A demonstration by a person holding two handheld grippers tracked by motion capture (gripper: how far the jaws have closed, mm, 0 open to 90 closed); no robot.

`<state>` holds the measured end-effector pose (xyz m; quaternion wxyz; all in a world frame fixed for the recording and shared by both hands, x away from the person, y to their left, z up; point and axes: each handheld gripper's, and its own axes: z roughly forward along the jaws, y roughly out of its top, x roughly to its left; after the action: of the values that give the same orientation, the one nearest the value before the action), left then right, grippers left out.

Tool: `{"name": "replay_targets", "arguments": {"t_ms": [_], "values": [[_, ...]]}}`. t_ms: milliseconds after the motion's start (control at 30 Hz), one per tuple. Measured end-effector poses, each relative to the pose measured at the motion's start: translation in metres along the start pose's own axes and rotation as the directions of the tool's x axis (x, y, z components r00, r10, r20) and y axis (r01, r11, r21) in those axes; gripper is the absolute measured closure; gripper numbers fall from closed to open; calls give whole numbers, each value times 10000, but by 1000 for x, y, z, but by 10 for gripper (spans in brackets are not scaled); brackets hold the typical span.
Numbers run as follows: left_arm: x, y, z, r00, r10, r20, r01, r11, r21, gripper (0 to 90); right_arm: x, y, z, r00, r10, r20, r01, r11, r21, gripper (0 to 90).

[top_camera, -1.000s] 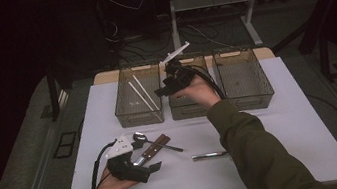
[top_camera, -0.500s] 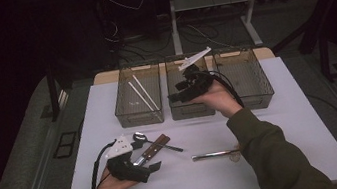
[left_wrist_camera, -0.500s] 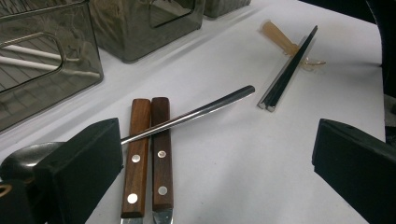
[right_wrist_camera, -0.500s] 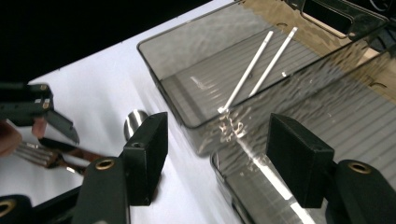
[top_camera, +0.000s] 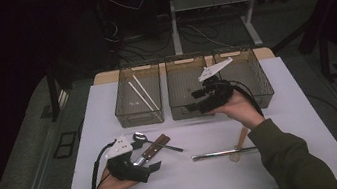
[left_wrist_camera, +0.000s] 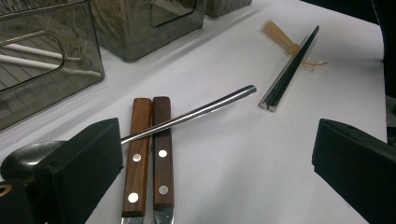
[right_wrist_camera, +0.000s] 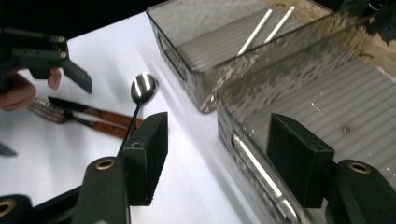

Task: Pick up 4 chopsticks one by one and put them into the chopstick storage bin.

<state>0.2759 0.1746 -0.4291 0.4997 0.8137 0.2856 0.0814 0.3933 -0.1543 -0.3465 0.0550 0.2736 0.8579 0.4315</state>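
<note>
My left gripper [top_camera: 153,166] rests open on the white table [top_camera: 297,156] at the front left. In the left gripper view its jaws [left_wrist_camera: 217,149] frame two wood-handled pieces of cutlery [left_wrist_camera: 152,158], with a steel spoon [left_wrist_camera: 196,112] lying across them. Dark chopsticks [left_wrist_camera: 289,70] lie farther out, crossing a tan wooden piece [left_wrist_camera: 279,36]. My right gripper [top_camera: 194,106] hovers open at the front wall of the middle bin [top_camera: 187,79]. Nothing sits between its jaws [right_wrist_camera: 224,158]; the bin's wall runs below them.
Three clear bins stand in a row at the back. The left bin [top_camera: 128,111] holds two white chopsticks [top_camera: 142,94]; the right bin [top_camera: 260,78] looks bare. The dark chopsticks [top_camera: 221,154] lie at the table's front middle, the spoon [top_camera: 138,138] near my left gripper.
My right gripper has moved right and toward the person, from over the middle bin to its front wall, still open. The left gripper and the cutlery have stayed put.
</note>
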Motion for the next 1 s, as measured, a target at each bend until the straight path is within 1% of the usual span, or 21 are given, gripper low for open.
{"name": "replay_targets", "arguments": {"t_ms": [233, 367, 433, 600, 700, 767, 800, 833, 900, 1000], "values": [[0, 0, 1, 10000, 10, -6, -10, 10000, 14, 3, -4, -27, -12, 9998, 84, 152, -87, 9998, 203, 415], [0, 0, 1, 10000, 22, -28, -22, 10000, 25, 3, -6, -42, -21, 9990, 274, 360, -287, 9989, 359, 486], [0, 0, 1, 10000, 20, -37, -20, 10000, 35, 3, -6, -50, -25, 9987, 249, 442, -269, 9986, 451, 543], [0, 0, 1, 10000, 20, -40, -19, 10000, 28, 3, -7, -66, -36, 9987, 199, 465, -236, 9965, 801, 673], [0, -1, 0, 9999, 41, -112, -40, 10000, 63, 3, -7, -77, -42, 9983, 235, 539, -284, 9953, 921, 737], [2, -1, -1, 9999, -22, -131, 22, 10000, 49, 3, -8, -85, -46, 9982, 263, 547, -319, 9941, 1038, 778], [2, -1, -1, 9999, 32, -133, -31, 10000, 29, 3, -8, -89, -48, 9981, 270, 552, -328, 9937, 1073, 792], [1, -2, -1, 9999, -31, -134, 31, 10000, -20, 3, -8, -93, -50, 9983, 267, 518, -323, 9932, 1120, 804], [0, -1, -1, 9999, 92, -93, -92, 9999, 41, 3, -8, -99, -54, 9985, 208, 510, -270, 9917, 1254, 830], [0, -1, 0, 9999, 101, -96, -100, 9999, 40, 5, -8, -107, -59, 9987, 146, 487, -212, 9902, 1383, 851]]}}
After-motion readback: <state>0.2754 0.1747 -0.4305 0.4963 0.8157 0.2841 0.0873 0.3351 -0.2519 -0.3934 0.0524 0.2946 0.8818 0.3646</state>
